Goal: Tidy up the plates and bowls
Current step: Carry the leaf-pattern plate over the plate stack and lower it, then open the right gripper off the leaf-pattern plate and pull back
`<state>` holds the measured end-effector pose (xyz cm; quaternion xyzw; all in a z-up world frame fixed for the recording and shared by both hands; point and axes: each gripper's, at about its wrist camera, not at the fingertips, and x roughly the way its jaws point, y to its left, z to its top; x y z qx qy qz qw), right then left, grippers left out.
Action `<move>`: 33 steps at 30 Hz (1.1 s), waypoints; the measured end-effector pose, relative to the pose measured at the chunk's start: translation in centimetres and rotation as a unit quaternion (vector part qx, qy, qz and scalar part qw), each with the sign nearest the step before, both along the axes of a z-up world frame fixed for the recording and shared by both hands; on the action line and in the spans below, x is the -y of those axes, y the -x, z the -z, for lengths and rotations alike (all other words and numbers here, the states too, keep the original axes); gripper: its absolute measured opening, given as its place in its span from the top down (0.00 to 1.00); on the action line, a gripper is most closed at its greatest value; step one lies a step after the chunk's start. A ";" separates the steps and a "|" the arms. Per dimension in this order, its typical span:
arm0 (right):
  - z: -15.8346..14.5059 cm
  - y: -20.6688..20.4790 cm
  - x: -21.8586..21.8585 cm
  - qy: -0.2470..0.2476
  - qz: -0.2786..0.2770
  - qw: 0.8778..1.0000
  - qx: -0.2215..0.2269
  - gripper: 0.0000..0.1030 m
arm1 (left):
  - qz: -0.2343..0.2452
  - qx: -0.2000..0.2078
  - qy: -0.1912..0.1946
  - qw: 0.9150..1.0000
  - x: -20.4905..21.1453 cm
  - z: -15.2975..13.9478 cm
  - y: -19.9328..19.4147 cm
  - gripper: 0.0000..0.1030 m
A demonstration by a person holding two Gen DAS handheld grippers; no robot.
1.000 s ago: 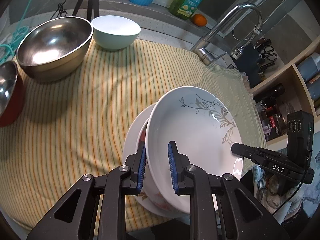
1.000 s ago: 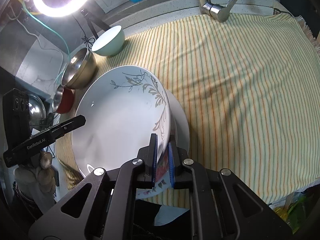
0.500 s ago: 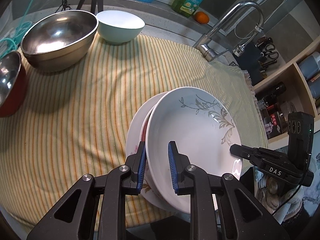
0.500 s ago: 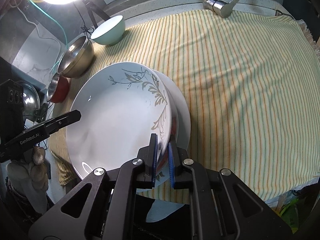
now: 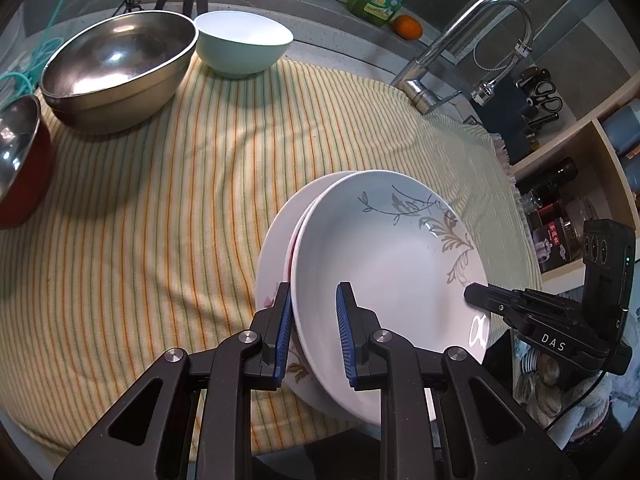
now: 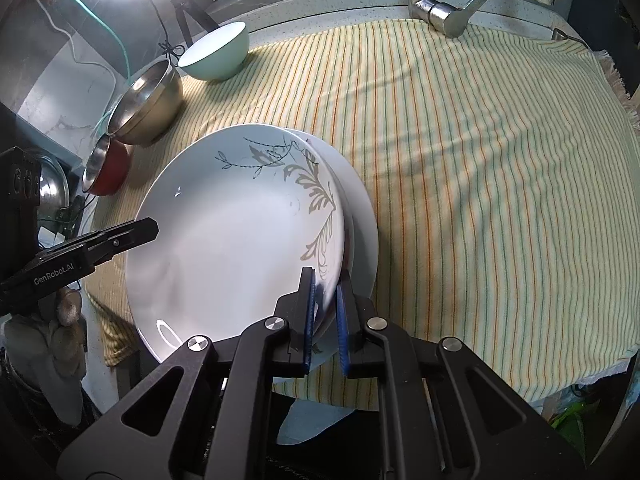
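1. Our left hand-held gripper (image 5: pixel 312 332) clamps the left rim of the leaf-patterned plate (image 5: pixel 392 272), stacked on a second plate (image 5: pixel 276 248) near the striped cloth's (image 5: pixel 160 208) near edge.
2. Our right hand-held gripper (image 6: pixel 324 320) pinches the right rim.
3. Uneven tilt could slide the stack off the tabletop edge.

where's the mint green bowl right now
In the left wrist view the mint green bowl sits at the far edge of the striped cloth, beside the large steel bowl.
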<state>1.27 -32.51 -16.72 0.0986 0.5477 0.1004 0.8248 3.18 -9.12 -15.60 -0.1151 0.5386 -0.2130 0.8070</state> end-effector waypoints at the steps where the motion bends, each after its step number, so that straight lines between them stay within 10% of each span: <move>1: 0.0 0.0 0.0 0.001 0.000 1.000 0.000 0.90 | 0.000 0.001 -0.001 1.000 0.0 0.0 0.0 0.81; 20: -0.6 0.0 -0.5 0.031 -0.006 0.999 0.014 0.80 | 0.002 0.005 -0.004 1.000 0.0 -0.2 0.0 0.82; 33: -4.0 -1.6 -2.4 0.016 -0.014 0.997 0.069 0.38 | -0.029 0.024 -0.003 0.999 -3.5 -1.9 -1.0 0.66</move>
